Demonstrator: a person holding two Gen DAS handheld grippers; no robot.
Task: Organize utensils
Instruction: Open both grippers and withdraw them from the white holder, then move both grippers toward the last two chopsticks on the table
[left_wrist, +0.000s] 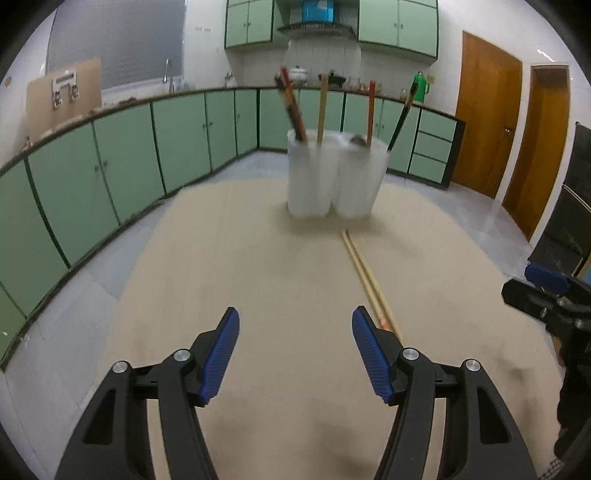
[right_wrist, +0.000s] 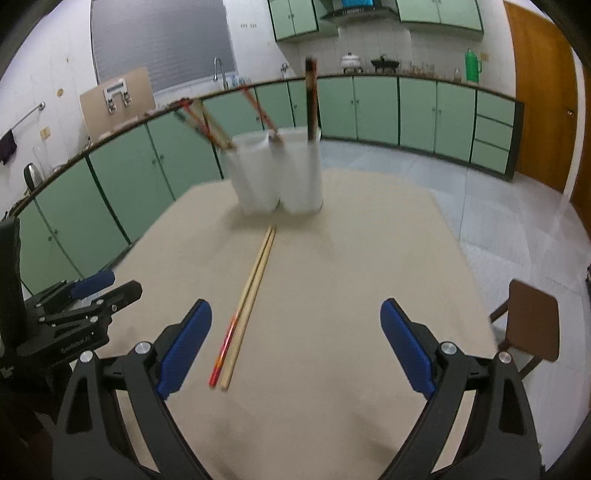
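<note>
A pair of wooden chopsticks (right_wrist: 247, 299) with red-orange ends lies on the beige table (right_wrist: 332, 295), pointing at a white utensil holder (right_wrist: 280, 173) that has several chopsticks standing in it. The pair (left_wrist: 364, 273) and the holder (left_wrist: 334, 173) also show in the left wrist view. My left gripper (left_wrist: 295, 354) is open and empty, just left of the pair's near end. My right gripper (right_wrist: 295, 350) is open and empty, with the pair's near end lying between its fingers, closer to the left finger (right_wrist: 184, 347).
The left gripper shows at the left edge of the right wrist view (right_wrist: 77, 314); the right gripper shows at the right edge of the left wrist view (left_wrist: 546, 295). A brown chair (right_wrist: 528, 321) stands right of the table. Green cabinets (right_wrist: 406, 110) line the walls.
</note>
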